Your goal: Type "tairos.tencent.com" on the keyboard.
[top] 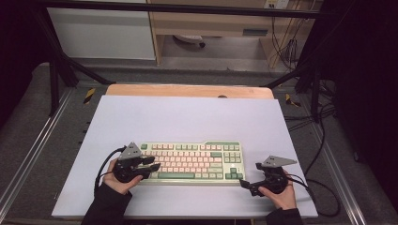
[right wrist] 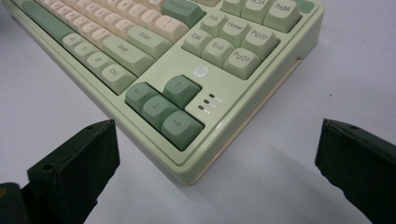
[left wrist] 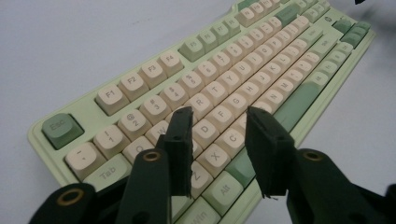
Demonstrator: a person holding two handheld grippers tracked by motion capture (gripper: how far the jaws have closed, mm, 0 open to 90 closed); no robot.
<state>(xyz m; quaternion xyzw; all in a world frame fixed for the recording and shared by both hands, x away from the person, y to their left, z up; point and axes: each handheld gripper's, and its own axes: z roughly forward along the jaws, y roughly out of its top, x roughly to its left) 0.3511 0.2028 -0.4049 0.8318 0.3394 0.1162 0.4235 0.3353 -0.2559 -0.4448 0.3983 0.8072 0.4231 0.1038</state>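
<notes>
Left gripper (left wrist: 219, 121) jaws slightly apart over the keyboard (top: 192, 161) letters, right gripper (right wrist: 215, 154) wide apart at its corner: keycaps may pop off.

The keyboard (right wrist: 205, 135) looks like smooth plastic, its pale green case faintly glossy along the edge and its cream and green keycaps (left wrist: 205, 100) matt. It lies on a matt white board (top: 187, 117) over a wooden tabletop (top: 187, 90). The grippers' black jaws look matt, slightly rough.
</notes>
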